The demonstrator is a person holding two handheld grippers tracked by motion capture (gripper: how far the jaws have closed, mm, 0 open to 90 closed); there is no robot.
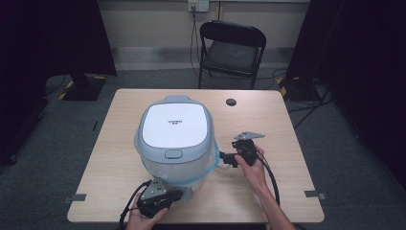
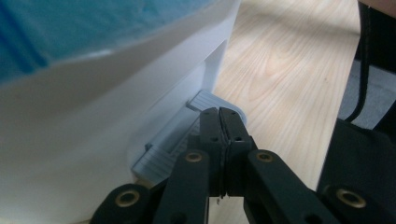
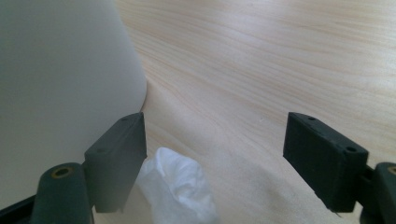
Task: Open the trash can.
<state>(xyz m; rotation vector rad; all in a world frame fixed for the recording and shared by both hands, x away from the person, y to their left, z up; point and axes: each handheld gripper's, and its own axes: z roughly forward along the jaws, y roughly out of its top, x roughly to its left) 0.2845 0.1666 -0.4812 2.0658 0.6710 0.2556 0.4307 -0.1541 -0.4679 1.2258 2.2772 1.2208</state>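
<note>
On a light wooden table [image 1: 268, 191], seen from the high view, stands a white and grey lidded bin [image 1: 175, 139] with a blue-edged liner, near the middle. The left gripper [image 1: 178, 194] meets its near base; the right gripper [image 1: 225, 159] rests beside its right flank, probably to steady it.

Along the left gripper [image 2: 218, 122] view, the jaws are pressed together, nothing between them, tips touching the grey foot pedal [image 2: 187, 135] at the bin's base, likely to push it down.

Along the right gripper [image 3: 215, 140] view, the jaws stand spread wide, one against the bin's wall [image 3: 60, 79], with crumpled white plastic [image 3: 175, 186] lying between them, ungripped.
</note>
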